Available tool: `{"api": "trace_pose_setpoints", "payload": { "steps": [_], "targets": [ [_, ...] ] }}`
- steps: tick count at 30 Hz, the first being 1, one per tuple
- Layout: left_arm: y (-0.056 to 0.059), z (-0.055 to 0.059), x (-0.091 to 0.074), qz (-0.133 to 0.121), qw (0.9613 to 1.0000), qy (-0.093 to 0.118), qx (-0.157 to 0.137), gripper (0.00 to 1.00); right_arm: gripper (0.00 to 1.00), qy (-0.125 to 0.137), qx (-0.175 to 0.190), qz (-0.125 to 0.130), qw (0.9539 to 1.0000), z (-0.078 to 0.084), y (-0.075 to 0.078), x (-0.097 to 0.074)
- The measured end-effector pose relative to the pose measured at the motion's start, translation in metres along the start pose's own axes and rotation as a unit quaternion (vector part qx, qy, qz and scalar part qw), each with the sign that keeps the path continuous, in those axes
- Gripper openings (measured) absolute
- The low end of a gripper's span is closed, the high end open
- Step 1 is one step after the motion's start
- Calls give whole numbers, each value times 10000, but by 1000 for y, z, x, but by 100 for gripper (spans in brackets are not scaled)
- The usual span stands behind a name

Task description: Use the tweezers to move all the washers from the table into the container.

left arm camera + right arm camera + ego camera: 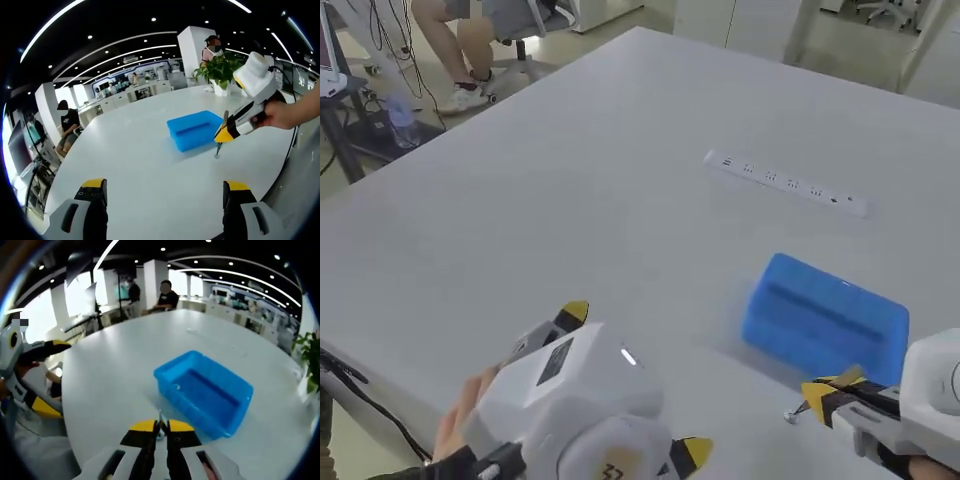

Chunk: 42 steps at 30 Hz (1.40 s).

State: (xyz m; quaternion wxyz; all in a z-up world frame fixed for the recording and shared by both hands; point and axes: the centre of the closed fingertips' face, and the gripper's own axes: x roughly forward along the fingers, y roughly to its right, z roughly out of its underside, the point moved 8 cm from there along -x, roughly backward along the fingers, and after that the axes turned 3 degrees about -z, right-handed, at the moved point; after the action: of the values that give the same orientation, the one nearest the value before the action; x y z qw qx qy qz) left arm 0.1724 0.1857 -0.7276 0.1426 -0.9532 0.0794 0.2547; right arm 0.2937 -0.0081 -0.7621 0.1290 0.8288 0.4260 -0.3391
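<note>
1. Left tool (635, 382) is closest, low over the near edge of the bench (570, 200). Its two jaws are spread wide and hold nothing. I think it waits off to the side so it is not in the way.
2. The blue container (820, 335) sits on the bench, open side up, ready for washers.
3. The right tool (823, 397) has its jaws pressed together, pinching the tweezers (794, 412). Their tips point down at the bench beside the container. Any washers there are too small to tell.
4. The bench is white and smooth. A power strip (785, 182) lies farther back.
5. The room is big and bright, with people sitting and a green plant (220, 70).
</note>
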Motion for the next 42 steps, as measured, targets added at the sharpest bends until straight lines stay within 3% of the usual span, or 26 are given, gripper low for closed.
{"api": "trace_pose_setpoints", "payload": {
  "steps": [15,25,32,42],
  "targets": [
    [0,1,0,-11,10000,-34,29,98,3,79,-278,123,9995,1,-3,7],
    [1,1,0,12,10000,-53,58,98,2,95,-204,238,9995,1,-6,4],
    [2,0,0,38,10000,-32,78,98,2,302,-136,225,9992,-14,-6,-8],
    [3,1,0,62,9999,-63,111,98,2,621,-54,305,9976,-38,5,-25]
  ]
}}
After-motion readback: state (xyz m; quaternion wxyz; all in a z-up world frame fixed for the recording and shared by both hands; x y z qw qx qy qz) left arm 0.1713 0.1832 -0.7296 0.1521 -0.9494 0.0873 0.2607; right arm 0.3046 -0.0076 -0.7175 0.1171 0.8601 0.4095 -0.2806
